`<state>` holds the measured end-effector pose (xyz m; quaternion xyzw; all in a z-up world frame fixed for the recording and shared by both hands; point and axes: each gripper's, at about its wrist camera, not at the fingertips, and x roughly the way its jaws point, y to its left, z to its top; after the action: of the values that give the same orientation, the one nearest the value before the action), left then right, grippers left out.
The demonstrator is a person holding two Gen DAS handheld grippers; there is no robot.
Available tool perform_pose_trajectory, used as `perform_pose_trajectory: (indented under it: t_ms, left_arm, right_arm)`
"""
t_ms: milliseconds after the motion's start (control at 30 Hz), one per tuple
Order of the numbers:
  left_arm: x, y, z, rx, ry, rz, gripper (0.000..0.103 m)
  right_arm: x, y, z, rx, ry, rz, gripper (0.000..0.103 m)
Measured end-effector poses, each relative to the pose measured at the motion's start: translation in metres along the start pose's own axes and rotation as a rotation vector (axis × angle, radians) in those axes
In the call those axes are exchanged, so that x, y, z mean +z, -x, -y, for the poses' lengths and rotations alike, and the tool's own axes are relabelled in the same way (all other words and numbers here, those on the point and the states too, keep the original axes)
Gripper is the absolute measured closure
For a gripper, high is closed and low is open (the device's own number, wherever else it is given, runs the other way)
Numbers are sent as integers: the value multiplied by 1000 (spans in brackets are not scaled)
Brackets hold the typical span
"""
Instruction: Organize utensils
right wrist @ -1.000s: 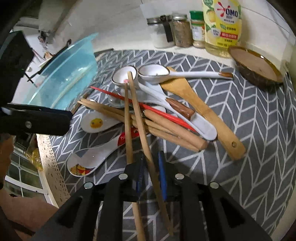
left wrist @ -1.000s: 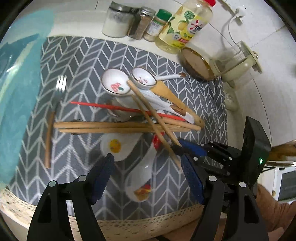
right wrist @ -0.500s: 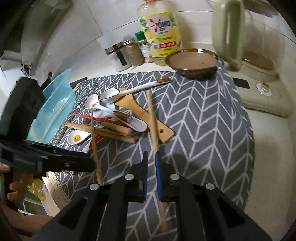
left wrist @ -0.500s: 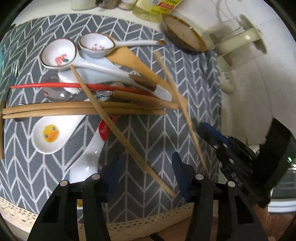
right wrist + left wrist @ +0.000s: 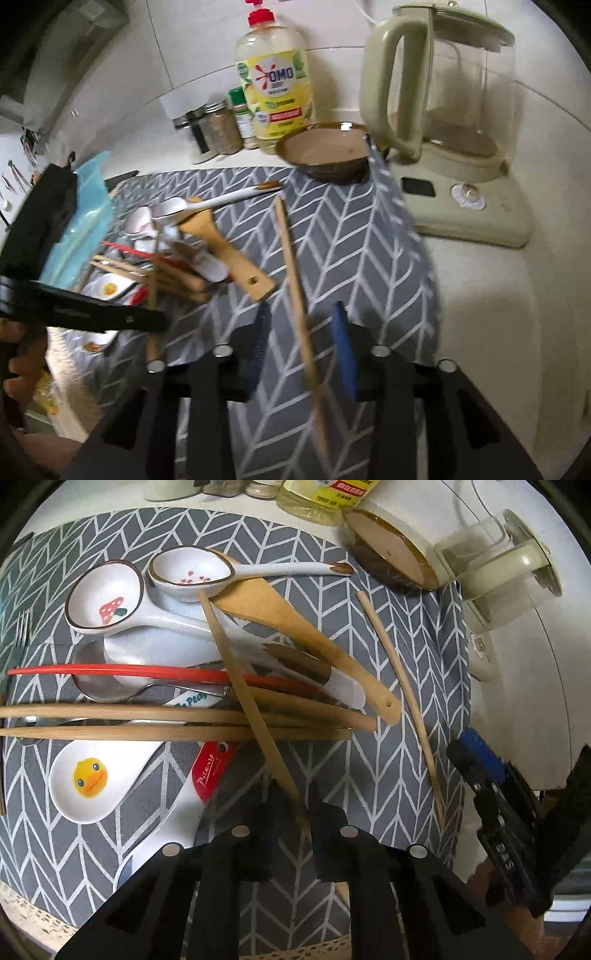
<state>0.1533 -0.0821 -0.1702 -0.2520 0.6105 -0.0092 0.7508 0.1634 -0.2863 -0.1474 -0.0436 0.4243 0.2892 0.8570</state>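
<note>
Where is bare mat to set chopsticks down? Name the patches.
Bare mat lies between the lone chopstick and the kettle base, below the brown bowl. A narrower strip runs between that chopstick and the wooden spatula. Left of the spatula, the utensil pile is crowded.

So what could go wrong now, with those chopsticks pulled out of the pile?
The left gripper is closed on a chopstick whose far end lies across the spoons and the red chopstick; lifting it may drag or scatter them. The second chopstick lies loose between the open right gripper's fingers, near the mat's edge, and could roll off.
</note>
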Motion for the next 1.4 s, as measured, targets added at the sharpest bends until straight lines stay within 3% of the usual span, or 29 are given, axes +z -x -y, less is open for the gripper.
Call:
perform_pose_trajectory:
  t_ms: [67,167,233,300,400,533,633,733,867,1000,1100,1233,1400]
  left_arm:
    - [2,2,0,-6,-5,-10,89]
    - [-2,5,5,-39,-17,-22,95]
    - [-3,8,5,-51,-25,-21,95]
    - [-5,16,3,-69,-30,-17,95]
    - [-7,37,0,-95,-43,9,95]
    - [-11,77,-10,-148,-56,59,95]
    - [-11,117,-19,-184,-68,103,95]
    - [-8,166,-39,-218,-90,154,95]
    - [-3,234,-89,-182,-113,233,95]
    - [11,283,-157,-47,-136,266,95]
    - [22,294,-210,35,-146,232,95]
    - [39,276,-270,76,-133,131,95]
    - [56,236,-313,52,-98,15,95]
  right_arm:
    - [1,-11,-6,18,52,-34,61]
    - [-3,-30,-15,-41,104,-84,61]
    - [-4,-29,-19,-66,130,-47,67]
    - [-4,-29,-21,-72,132,-56,95]
    - [-5,-22,-14,-50,29,-67,96]
    - [1,11,-8,13,-136,-19,96]
    - [19,38,-24,76,-216,13,96]
    - [45,56,-60,140,-220,53,96]
    - [87,60,-130,293,-235,76,96]
    - [122,41,-211,414,-234,66,96]
    - [134,12,-273,496,-288,6,96]
    - [133,-33,-326,492,-371,-113,96]
    - [121,-78,-374,365,-371,-238,96]
